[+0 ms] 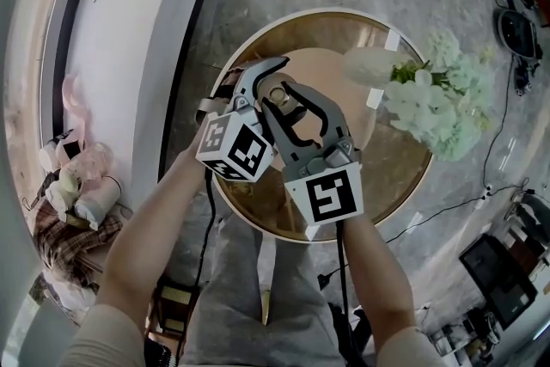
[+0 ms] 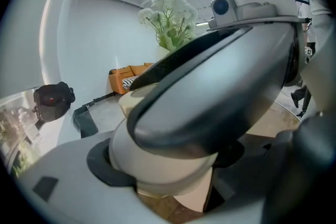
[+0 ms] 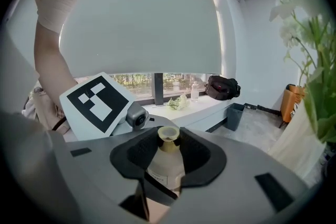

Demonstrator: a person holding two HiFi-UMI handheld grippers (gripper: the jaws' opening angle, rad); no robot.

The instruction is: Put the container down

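Note:
A small cream container [image 1: 277, 93] with a yellowish cap hangs in the air over the round gold-rimmed table [image 1: 391, 176]. In the right gripper view the container [image 3: 167, 165] stands upright between the black pads, and my right gripper [image 3: 168, 157] is shut on its body. Seen in the left gripper view, the container [image 2: 168, 170] fills the space between the pads of my left gripper [image 2: 169, 162], which looks shut on it too. The right gripper's dark jaw crosses just above it there. In the head view my left gripper [image 1: 266, 80] and right gripper [image 1: 290, 106] meet at the container.
A white vase of pale flowers [image 1: 430, 94] stands on the table's right side, close to the grippers. Cables run over the marble floor [image 1: 447, 211]. A black bag [image 3: 223, 86] lies on the window ledge, and an orange sofa [image 2: 128, 76] stands far off.

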